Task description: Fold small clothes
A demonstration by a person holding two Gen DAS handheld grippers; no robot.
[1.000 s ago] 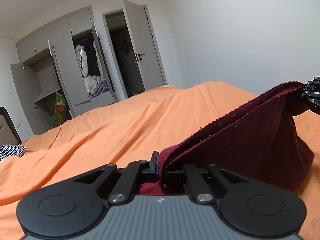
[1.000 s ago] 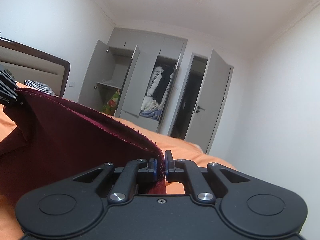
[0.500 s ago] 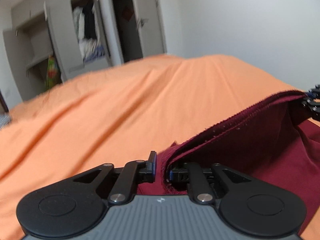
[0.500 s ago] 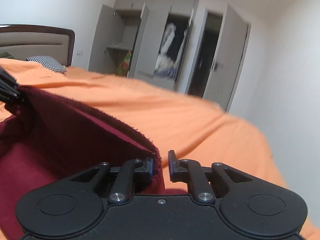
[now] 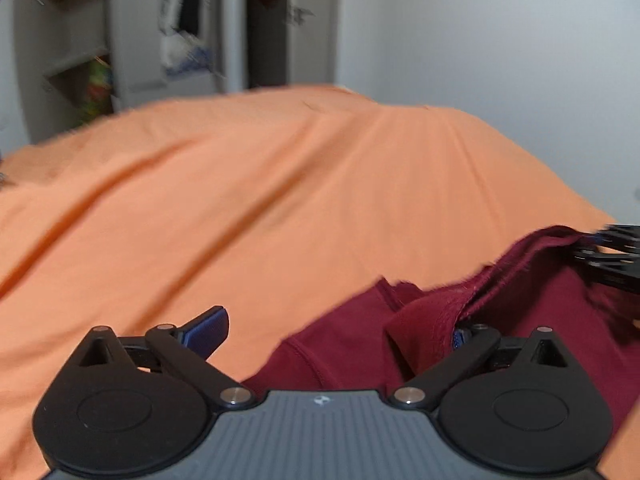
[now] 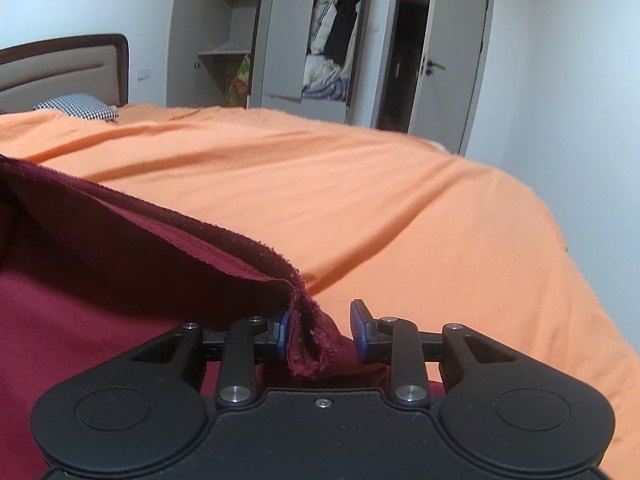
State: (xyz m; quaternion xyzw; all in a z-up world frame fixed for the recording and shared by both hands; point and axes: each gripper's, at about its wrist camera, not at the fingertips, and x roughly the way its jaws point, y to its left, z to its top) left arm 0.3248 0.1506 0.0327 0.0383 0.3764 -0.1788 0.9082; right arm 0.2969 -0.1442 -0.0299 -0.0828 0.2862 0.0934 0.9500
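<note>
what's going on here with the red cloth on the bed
A person is folding a dark red garment on an orange bedspread with a handheld gripper in each hand. Both the left gripper and the right gripper have their jaws open, and the folded edge of the cloth lies loosely between each pair. The garment rests on the bed, so this fold looks just laid down.

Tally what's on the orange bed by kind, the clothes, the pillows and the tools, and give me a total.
Maroon garment: 1
Checked pillow: 1
Tools: 2, left tool and right tool, both open
Total: 4
</note>
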